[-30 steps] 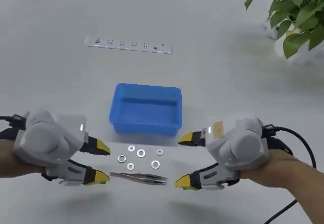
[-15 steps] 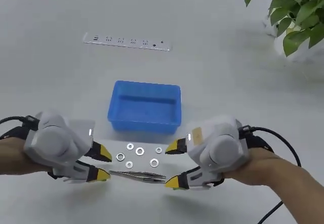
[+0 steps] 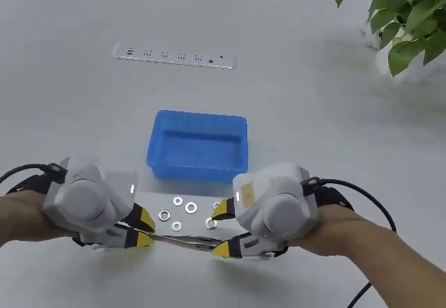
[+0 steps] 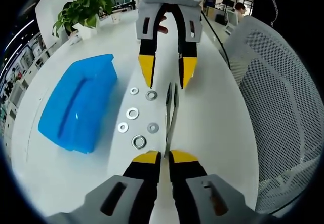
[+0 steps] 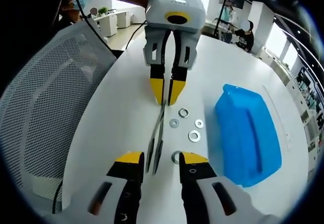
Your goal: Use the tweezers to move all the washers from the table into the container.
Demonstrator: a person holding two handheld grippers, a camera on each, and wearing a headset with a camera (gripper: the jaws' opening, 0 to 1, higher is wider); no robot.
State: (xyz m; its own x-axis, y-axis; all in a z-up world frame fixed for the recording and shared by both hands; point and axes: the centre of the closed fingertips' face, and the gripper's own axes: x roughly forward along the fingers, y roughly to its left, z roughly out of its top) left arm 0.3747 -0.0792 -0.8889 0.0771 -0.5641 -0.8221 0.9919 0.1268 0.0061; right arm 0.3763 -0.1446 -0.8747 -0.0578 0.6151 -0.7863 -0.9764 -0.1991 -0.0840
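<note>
Left gripper (image 4: 165,157): yellow-tipped black jaws pinched nearly together on the joined rear end of the slim shiny metal tweezers (image 4: 170,113). Right gripper (image 5: 162,159): jaws apart, straddling the tweezers' two pointed tips, not clamped. The tweezers lie flat on the smooth white table (image 3: 313,113). Six small flat silver ring washers (image 4: 132,113) are scattered on the table between the tweezers and the rectangular blue plastic container (image 4: 76,107). Versus half a second earlier, the right gripper is further in over the tips and the left jaws are narrower.

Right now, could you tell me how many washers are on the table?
6 washers on the table: three beside the tweezers, three nearer the blue container; none seem hidden.
</note>
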